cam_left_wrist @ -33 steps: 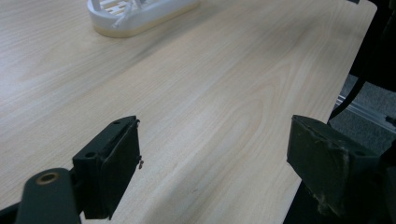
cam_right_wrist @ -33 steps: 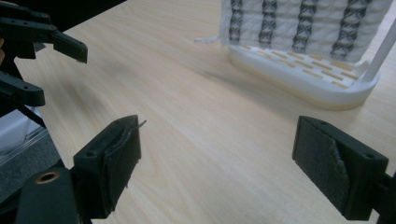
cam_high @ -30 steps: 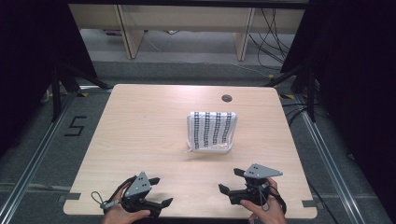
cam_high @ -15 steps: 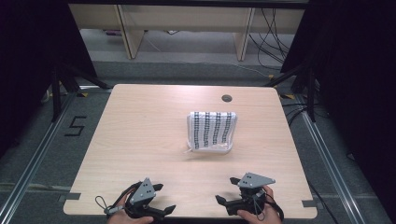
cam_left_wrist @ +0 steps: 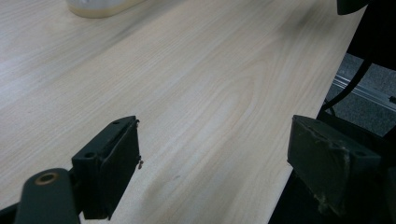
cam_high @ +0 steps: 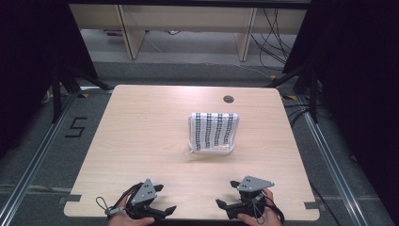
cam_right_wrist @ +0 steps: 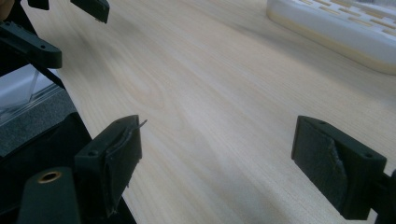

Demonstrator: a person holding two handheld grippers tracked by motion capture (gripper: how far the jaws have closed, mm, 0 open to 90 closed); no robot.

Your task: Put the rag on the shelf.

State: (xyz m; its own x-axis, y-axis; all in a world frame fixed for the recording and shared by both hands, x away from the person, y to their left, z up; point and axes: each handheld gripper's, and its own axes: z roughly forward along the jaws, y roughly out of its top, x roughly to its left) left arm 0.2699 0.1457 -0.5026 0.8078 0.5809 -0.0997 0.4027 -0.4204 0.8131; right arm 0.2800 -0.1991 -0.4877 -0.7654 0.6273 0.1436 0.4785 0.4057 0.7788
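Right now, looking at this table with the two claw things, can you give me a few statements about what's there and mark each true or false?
1. Both grippers, left and right, sit at the near edge of the table. True.
2. The right gripper is clamped on the folded cloth. False: its jaws are wide open with only bare wood between them, and the cloth lies apart, farther up the table.
3. The cloth is white with dark patterned stripes. True.
4. The left gripper's jaws are shut. False: they stand wide open.
5. A small round hole sits near the table's far edge. True.
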